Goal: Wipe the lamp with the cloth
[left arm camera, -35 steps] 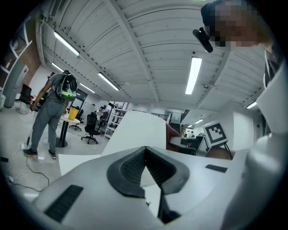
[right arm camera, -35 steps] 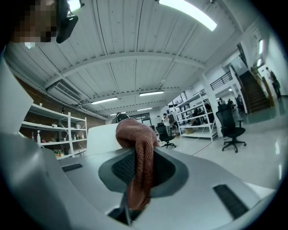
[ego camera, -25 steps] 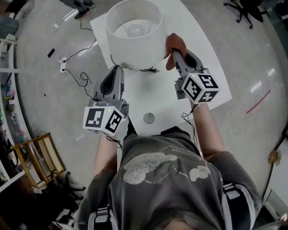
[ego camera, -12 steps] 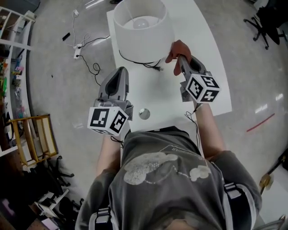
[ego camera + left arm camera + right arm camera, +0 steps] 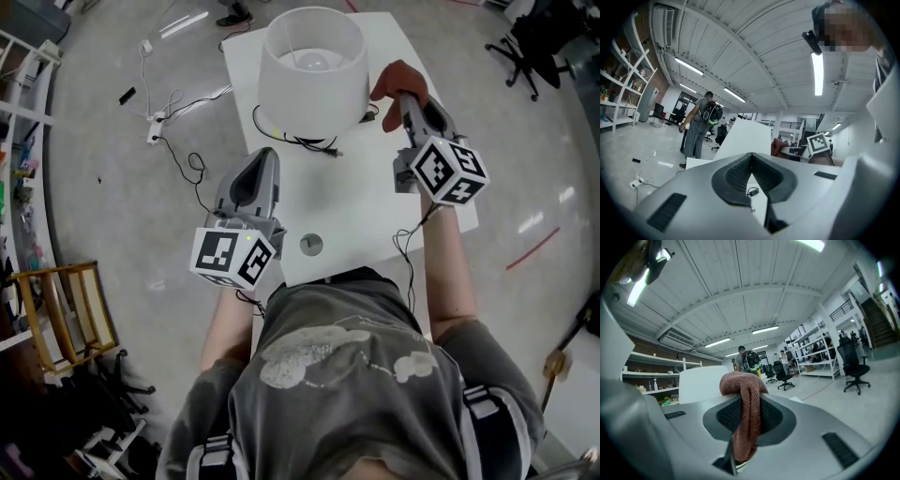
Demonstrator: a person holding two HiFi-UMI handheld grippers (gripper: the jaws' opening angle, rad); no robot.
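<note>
Lamp (image 5: 312,70): white drum shade, bulb seen from above, at 12 o'clock on the table (image 5: 366,206), near its far edge. Rust cloth (image 5: 398,80) sits at its 3 o'clock, just beside; I can't tell contact. Right gripper view shows my right gripper (image 5: 746,404) clamped on the cloth. Left gripper (image 5: 751,157) jaws are together, holding nothing. Open tabletop lies between the grippers.

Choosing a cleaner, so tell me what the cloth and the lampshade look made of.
Cloth: rust-brown woven or knitted textile, perhaps microfibre; a ribbed, fuzzy surface shows. Lampshade: white, matte, smooth wall, probably fabric or paper; no weave is visible, so plastic is possible.
</note>
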